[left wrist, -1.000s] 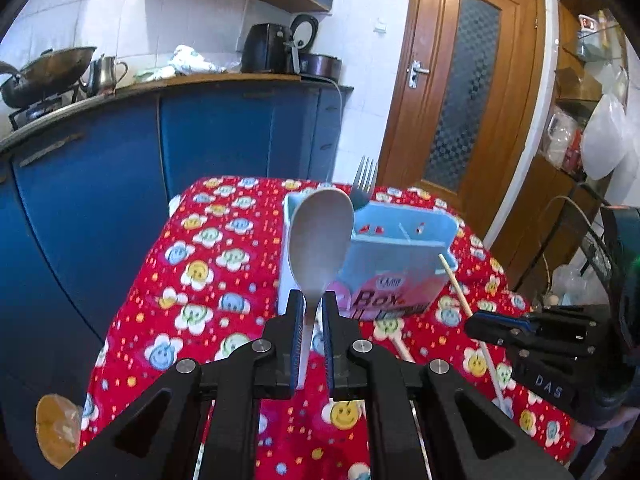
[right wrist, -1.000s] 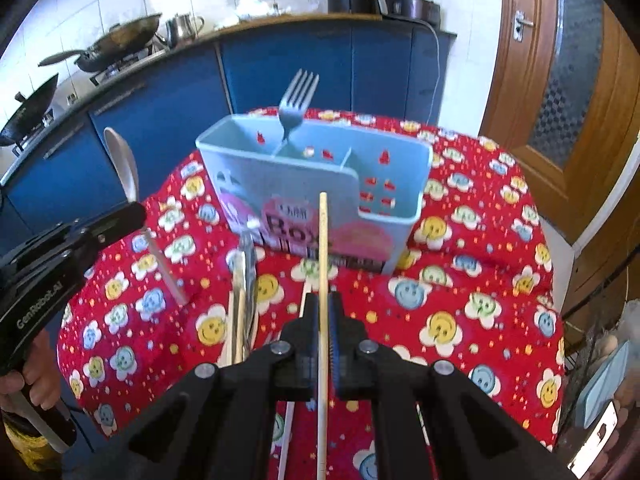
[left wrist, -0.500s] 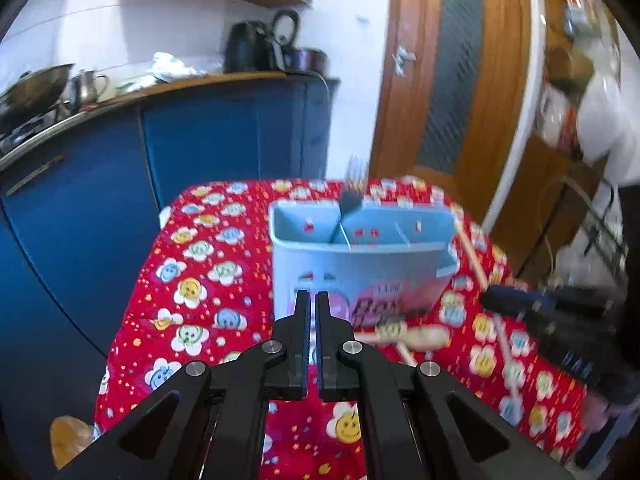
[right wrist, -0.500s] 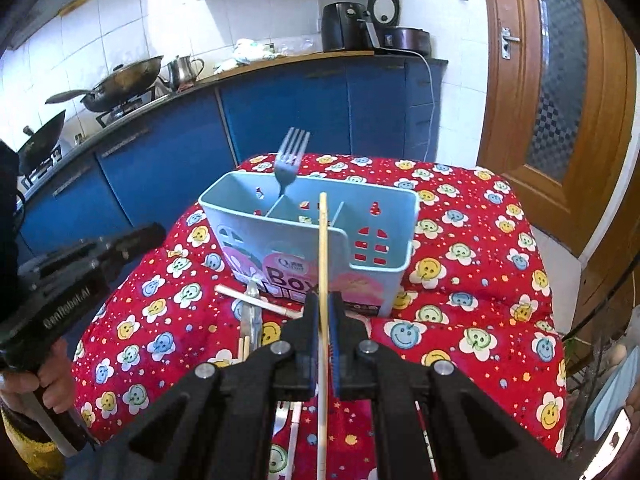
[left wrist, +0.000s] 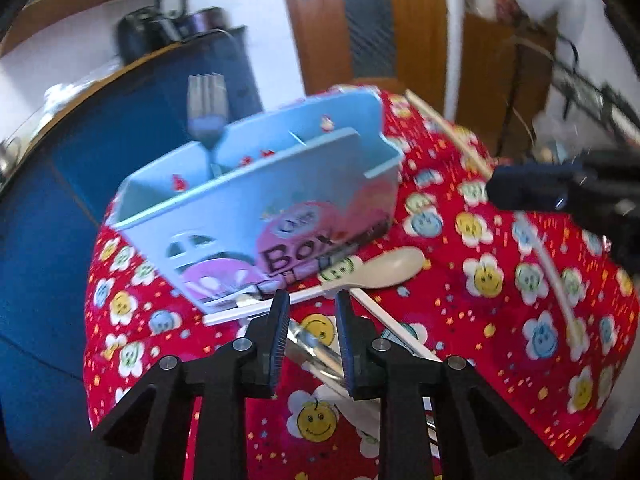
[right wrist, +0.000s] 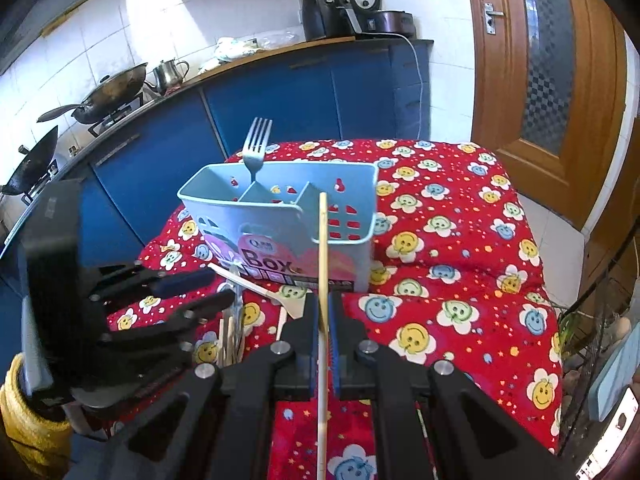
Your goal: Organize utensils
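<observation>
Fork [right wrist: 256, 148] stowed in caddy [right wrist: 280, 216], upper centre; chopstick [right wrist: 322, 280] gripped by right hand-held gripper [right wrist: 323, 320]; left hand-held gripper [left wrist: 310, 320] parted, empty; spoon [left wrist: 380, 268] left lying at centre.

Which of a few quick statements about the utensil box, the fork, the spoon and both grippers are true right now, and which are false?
1. The fork stands tines-up in the blue utensil box. True.
2. The right gripper is shut on a wooden chopstick. True.
3. The left gripper holds the white spoon. False: its jaws stand open and empty, and the spoon lies on the red tablecloth in front of the box.
4. The box lies tipped on its side. False: it stands upright on the tablecloth.
5. Several utensils lie loose on the cloth. True.
</observation>
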`<state>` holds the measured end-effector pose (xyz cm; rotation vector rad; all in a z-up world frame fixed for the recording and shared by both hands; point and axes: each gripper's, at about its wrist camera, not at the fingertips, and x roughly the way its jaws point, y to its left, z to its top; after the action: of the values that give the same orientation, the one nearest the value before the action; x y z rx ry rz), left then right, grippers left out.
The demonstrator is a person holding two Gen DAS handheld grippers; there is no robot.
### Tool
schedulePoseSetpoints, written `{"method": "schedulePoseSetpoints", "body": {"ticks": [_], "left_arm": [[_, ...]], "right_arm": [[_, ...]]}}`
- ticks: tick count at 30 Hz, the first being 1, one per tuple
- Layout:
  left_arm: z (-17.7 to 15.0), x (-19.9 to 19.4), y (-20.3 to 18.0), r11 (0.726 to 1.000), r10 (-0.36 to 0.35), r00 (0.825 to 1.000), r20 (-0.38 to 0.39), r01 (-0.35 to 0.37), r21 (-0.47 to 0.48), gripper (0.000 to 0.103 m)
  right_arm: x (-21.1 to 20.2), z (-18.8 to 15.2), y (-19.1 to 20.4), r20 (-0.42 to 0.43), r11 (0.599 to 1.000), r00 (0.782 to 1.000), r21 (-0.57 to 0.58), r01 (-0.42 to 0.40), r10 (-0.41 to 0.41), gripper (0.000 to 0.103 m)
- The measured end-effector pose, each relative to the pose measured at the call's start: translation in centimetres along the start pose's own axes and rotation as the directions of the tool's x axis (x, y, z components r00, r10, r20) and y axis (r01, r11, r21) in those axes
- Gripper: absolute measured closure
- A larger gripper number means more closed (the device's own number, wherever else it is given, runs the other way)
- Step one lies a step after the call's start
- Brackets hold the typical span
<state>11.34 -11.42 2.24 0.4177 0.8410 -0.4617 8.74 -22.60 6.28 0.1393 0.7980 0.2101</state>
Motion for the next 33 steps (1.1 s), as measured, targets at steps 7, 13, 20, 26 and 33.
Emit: {"method": "schedulePoseSetpoints", "body": {"ticks": [7, 13, 20, 26, 33], "left_arm": [[0.9, 2.2, -1.8, 0.979, 0.027, 0.996, -0.087, -0.009, 0.203, 0.074], [2.3, 3.9, -1.7, 0.955, 0.016, 0.982, -0.186, 0.04, 0.294, 0.074], [2.9, 5.9, -1.2, 0.938, 0.0, 0.966, -0.258, 0.089, 0.334, 0.082], [3.4, 5.8, -2.1, 0.918, 0.014, 0.967, -0.254, 0.089, 0.387, 0.097], [3.7, 4.7, -2.0, 0.939, -0.038, 0.964, -0.262, 0.124, 0.321, 0.103]], "right_arm": [[-0.1, -0.6, -1.3, -0.031, 0.999, 0.999, 0.029, -0.032, 0.033, 0.097], [0.0, -0.9, -1.9, -0.051, 0.998, 0.997, 0.041, -0.048, 0.05, 0.097], [0.1, -0.9, -2.2, -0.054, 0.998, 0.997, 0.042, -0.047, 0.05, 0.097], [0.2, -0.9, -2.6, -0.056, 0.998, 0.997, 0.044, -0.049, 0.052, 0.097], [0.1, -0.8, -2.5, -0.048, 0.997, 0.997, 0.043, -0.063, 0.065, 0.097]]}}
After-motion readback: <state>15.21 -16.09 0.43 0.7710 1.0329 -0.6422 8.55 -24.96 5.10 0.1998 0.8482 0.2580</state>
